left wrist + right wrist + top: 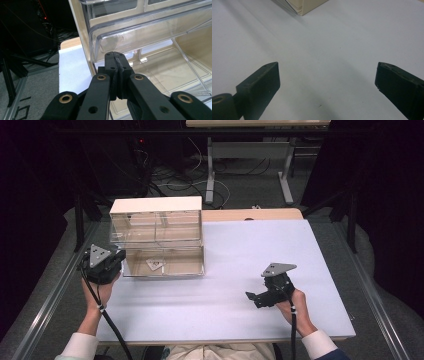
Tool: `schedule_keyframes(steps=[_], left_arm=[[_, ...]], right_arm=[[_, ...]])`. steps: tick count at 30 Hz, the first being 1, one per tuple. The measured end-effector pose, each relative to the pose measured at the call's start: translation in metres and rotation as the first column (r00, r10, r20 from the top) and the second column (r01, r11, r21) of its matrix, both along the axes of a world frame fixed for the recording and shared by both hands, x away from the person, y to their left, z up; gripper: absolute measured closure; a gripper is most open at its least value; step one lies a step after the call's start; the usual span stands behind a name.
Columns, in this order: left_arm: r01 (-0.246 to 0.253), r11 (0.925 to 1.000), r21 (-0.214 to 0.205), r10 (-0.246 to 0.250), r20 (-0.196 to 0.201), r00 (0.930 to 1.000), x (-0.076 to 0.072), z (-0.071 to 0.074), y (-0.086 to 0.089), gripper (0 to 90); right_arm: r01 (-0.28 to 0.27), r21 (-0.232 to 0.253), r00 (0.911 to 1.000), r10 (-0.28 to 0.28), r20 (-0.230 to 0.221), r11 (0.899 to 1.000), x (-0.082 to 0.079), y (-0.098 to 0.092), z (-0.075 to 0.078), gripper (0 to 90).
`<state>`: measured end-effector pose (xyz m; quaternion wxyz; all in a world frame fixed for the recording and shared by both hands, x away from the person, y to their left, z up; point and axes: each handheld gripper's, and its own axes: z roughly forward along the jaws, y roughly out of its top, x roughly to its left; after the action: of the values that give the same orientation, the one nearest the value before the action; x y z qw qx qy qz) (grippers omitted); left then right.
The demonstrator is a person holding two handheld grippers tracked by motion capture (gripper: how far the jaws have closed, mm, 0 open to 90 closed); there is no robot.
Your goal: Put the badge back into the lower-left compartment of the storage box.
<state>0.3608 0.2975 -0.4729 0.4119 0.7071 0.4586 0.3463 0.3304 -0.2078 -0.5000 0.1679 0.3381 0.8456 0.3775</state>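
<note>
At left of frame our left hand-held gripper (115, 55), clenched, presses the clear drawer (150, 32), likely to shut it; right hand-held gripper (327, 75) rests released over the bench (332, 42).

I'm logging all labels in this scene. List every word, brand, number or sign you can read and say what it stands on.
No text can be read in these pictures.
The small card inside the pulled-out clear drawer bears a mark, too small and blurred to read.
The drawer cabinet, the grey plates on the left gripper and the right gripper, and the table carry no visible lettering.
</note>
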Motion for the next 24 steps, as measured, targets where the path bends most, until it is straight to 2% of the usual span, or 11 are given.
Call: schedule_keyframes(steps=[2, 4, 5, 13, 19, 21, 24], left_arm=[[-0.002, 1.0000, -0.007, 0.002, 0.000, 1.0000, 0.000, 0.000, 0.000, 90.0], [-0.001, 1.0000, -0.007, 0.001, 0.000, 1.0000, 0.000, 0.000, 0.000, 90.0], [-0.001, 1.0000, -0.008, 0.001, 0.001, 1.0000, -0.001, 0.000, 0.000, 90.0], [-0.002, 1.0000, 0.002, 0.002, 0.001, 1.0000, -0.002, 0.000, 0.002, 90.0], [-0.004, 0.9999, -0.012, 0.004, 0.000, 1.0000, -0.002, -0.001, 0.001, 90.0], [0.002, 1.0000, 0.005, -0.002, -0.005, 1.0000, -0.003, -0.001, 0.002, 90.0], [0.001, 1.0000, -0.004, -0.001, -0.009, 1.0000, -0.004, -0.002, 0.001, 90.0]], right_arm=[[0.006, -0.004, 1.0000, -0.006, -0.007, 1.000, -0.002, -0.002, 0.000, 5.4], [0.008, 0.007, 0.9999, -0.008, 0.008, 1.000, -0.003, -0.003, -0.002, 5.4], [0.014, -0.002, 0.9999, -0.014, -0.007, 1.000, -0.004, -0.003, -0.001, 5.4], [0.024, 0.002, 0.9997, -0.024, -0.008, 1.000, -0.009, -0.009, -0.002, 5.5], [0.034, -0.002, 0.9994, -0.034, -0.007, 0.999, -0.013, -0.015, -0.003, 5.6], [0.032, -0.006, 0.9994, -0.032, -0.013, 0.999, -0.014, -0.016, -0.003, 5.6], [0.034, -0.004, 0.9994, -0.034, -0.008, 0.999, -0.015, -0.018, -0.004, 5.6]])
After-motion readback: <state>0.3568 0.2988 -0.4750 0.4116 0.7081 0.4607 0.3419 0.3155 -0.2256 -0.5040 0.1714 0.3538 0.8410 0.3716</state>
